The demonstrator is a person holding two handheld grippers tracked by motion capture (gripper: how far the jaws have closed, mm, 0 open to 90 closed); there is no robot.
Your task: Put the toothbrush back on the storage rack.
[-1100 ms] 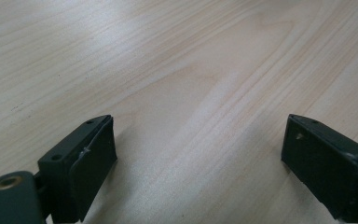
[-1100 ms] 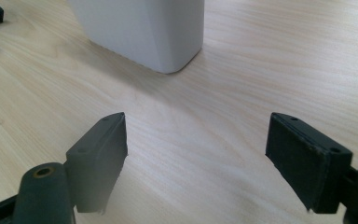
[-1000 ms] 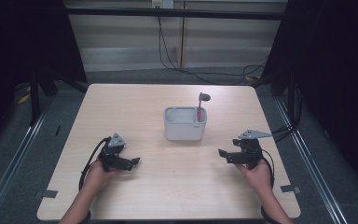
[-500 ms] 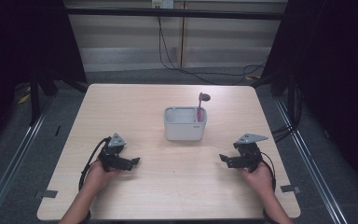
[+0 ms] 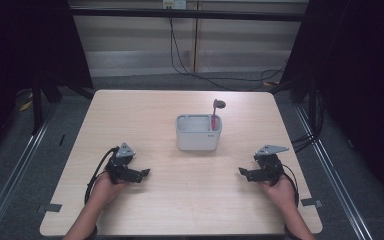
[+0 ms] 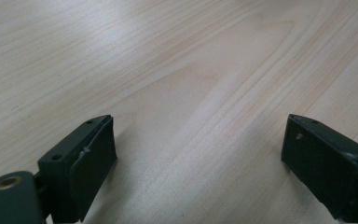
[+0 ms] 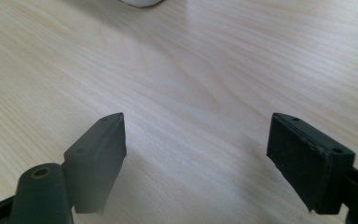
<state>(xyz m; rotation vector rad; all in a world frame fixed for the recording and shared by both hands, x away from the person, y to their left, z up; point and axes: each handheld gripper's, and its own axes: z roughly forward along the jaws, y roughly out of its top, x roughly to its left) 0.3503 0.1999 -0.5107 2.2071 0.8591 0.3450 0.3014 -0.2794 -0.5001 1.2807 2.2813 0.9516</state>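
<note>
A grey rectangular tub stands mid-table, with a pink-handled, dark-headed utensil upright in its right end. My left gripper rests low on the front left of the wooden table, pointing right; its jaws stand wide apart over bare wood in the left gripper view. My right gripper sits at the front right, pointing left, also open with nothing between its fingers. The tub's bottom edge shows at the top of the right gripper view.
Dark curtains hang on both sides of the table. Cables trail across the floor beyond the far edge. Metal rails run along the floor on the left and right of the table.
The right gripper has drifted slightly toward the table's front edge and lower. The left gripper has stayed put.
</note>
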